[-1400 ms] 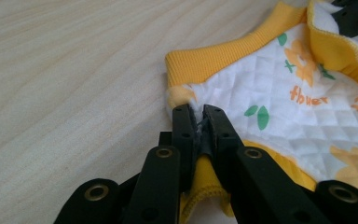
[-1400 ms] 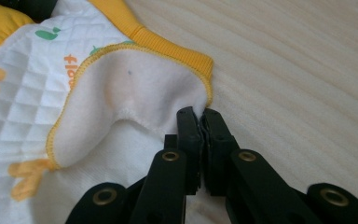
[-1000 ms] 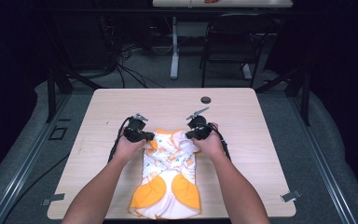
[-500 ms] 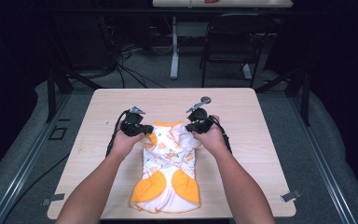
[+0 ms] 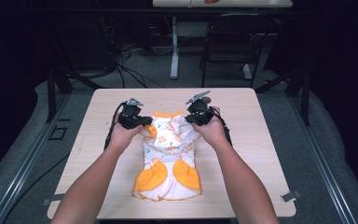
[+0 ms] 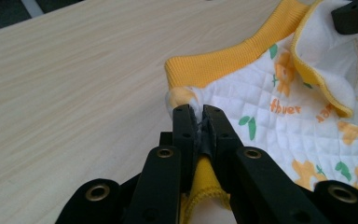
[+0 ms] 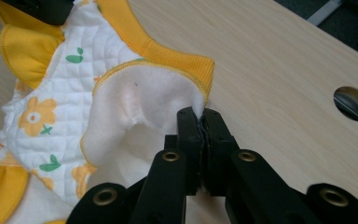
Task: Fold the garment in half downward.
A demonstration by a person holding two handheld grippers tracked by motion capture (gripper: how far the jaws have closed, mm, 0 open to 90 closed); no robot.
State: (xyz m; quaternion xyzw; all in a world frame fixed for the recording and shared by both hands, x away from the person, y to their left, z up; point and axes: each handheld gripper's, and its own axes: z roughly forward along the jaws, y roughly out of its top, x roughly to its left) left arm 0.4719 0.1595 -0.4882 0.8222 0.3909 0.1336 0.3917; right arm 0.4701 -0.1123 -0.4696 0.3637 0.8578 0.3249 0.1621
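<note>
Pale wooden table carries a white quilted garment with orange flowers and trim; left tongs and right tongs each pinch its upper corners.

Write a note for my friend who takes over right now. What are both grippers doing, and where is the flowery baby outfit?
Left gripper: shut on the outfit's top corner by the yellow collar.
Right gripper: shut on the other top corner, white lining showing.
Baby outfit: top end lifted off the table, bottom orange ruffles resting near the front edge.
Done: both corners gripped and raised.
Left: probably folding or laying it out; keep both jaws closed.
</note>
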